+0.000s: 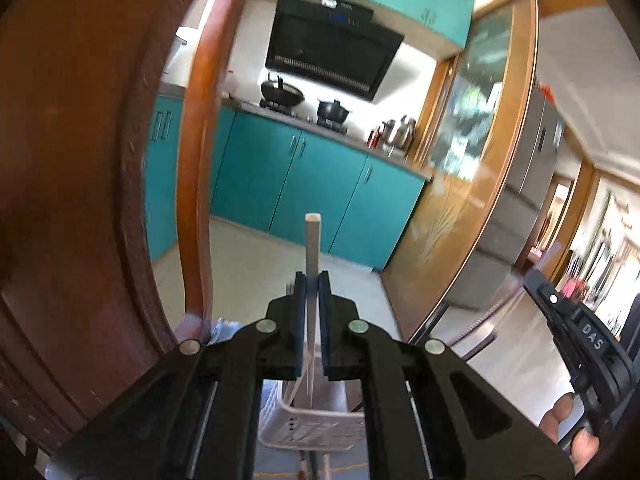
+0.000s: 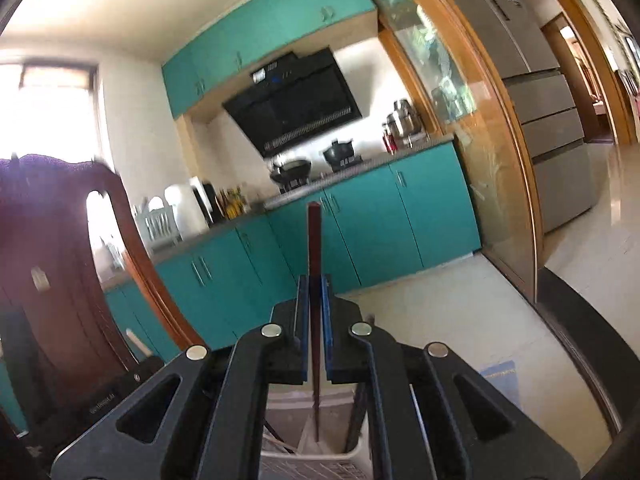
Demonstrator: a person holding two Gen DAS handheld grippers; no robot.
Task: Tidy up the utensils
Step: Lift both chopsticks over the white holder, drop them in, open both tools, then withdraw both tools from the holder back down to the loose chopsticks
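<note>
My left gripper is clenched on a pale chopstick, which stands upright between the blue pads; its square top clears the fingertips, and its lower end runs down behind the jaws toward the white holder, where I lose its tip among other sticks. My right gripper grasps a dark red chopstick the same way, upright, its lower end reaching down inside the same holder, whose rim is cut off by the frame edge. In the left view the right gripper shows only as a blurred black body at the edge, with fingers of my hand under it. Behind are a chair back, teal cabinets, and a fridge, all smeared.
</note>
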